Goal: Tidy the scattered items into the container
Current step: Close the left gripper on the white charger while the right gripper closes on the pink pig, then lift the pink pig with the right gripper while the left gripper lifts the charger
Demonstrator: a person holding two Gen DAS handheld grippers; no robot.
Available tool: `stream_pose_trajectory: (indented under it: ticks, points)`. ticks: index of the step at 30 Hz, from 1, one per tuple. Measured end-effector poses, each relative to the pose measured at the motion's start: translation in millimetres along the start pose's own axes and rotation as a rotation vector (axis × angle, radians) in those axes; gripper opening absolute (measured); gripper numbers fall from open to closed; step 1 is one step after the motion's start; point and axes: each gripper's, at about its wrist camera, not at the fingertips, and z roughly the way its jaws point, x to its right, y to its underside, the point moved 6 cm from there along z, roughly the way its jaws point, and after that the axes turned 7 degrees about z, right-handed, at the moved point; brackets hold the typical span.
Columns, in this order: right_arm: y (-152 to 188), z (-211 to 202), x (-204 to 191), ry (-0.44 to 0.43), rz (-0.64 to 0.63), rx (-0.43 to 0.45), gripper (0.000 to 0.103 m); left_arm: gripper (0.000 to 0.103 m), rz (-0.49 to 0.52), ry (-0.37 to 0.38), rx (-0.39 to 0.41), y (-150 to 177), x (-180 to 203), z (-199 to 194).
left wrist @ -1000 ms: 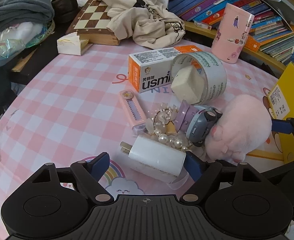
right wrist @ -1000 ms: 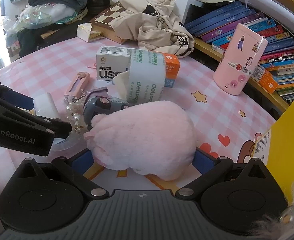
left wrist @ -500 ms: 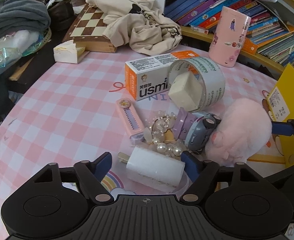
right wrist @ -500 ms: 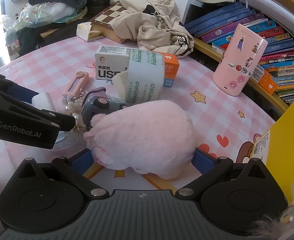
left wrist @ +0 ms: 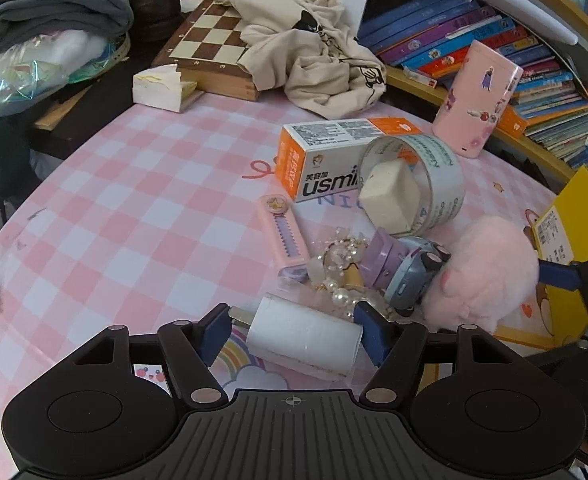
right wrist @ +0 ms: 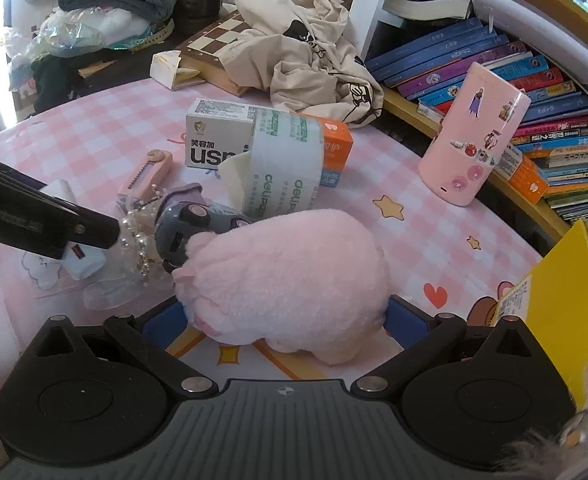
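Both grippers have closed in a little over the last second: the white charger now sits deeper between the left fingers, and the plush fills more of the right gap.

From the left wrist, the left gripper (left wrist: 292, 330) is spread wide around the white charger (left wrist: 303, 336), which lies on its side on the pink checked surface (left wrist: 134, 208), metal prongs toward the left finger; neither pad clearly touches it. I judge it light, rigid and smooth (likely slippery), best pinched across its flat sides. Just beyond lie a pearl bracelet (left wrist: 339, 280), a toy car (left wrist: 411, 276), a pink utility knife (left wrist: 284, 234), and a tape roll (left wrist: 421, 184) leaning on an orange box (left wrist: 333, 160) reading "usmi…". The yellow container (left wrist: 573, 232) stands at the right.

From the right wrist, the right gripper (right wrist: 286, 324) stands open astride the pink plush (right wrist: 290, 276), fingers beside its flanks with no visible squeeze. Soft and light, it should compress, so a grip across the body's middle suits it. The roll reads "deli".
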Motion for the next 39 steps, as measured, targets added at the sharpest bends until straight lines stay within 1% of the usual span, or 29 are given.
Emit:
stream_pose_trajectory:
  ticks: [3,7,9,11,12,14,21,29,37,38,39]
  points:
    - [-1.2,6.8,1.5,0.002,0.007,-0.006,0.103,0.067,0.005,0.005,0.002,0.1,2.4,-1.9]
    - [-5.8,9.6,7.6,-0.023,0.06,0.0,0.103,0.067,0.002,0.001,0.006,-0.2,1.4,-3.9]
    - [-7.0,8.4,11.2,-0.039,0.083,0.005,0.099,0.067,0.0,-0.003,0.011,-1.1,0.3,-5.5]
    - [-7.2,4.5,13.3,-0.035,0.091,0.011,0.09,0.067,-0.001,-0.004,0.017,-1.8,0.1,-8.0]
    - [-7.3,2.7,14.2,-0.03,0.093,0.012,0.089,0.067,0.0,-0.003,0.021,-2.2,0.3,-9.4]
    - [-7.6,-2.5,16.2,-0.023,0.107,0.02,0.087,0.067,0.004,0.0,0.029,-3.1,1.1,-13.0]
    - [-7.7,-30.2,17.4,-0.018,0.158,0.041,0.087,0.067,0.012,0.016,0.062,-1.8,4.2,-28.5]
    - [7.0,-63.1,4.5,-0.015,0.179,0.044,0.087,0.067,0.018,0.048,0.101,6.3,9.4,-50.9]
    - [23.2,-93.8,-11.5,0.003,0.179,0.066,0.083,0.067,0.036,0.079,0.132,20.4,12.0,-76.8]
    - [25.5,-97.0,-13.4,0.006,0.182,0.068,0.08,0.067,0.04,0.082,0.136,22.4,12.8,-80.2]
    - [27.4,-100.5,-15.3,0.008,0.185,0.071,0.068,0.067,0.044,0.085,0.139,24.1,13.4,-83.2]
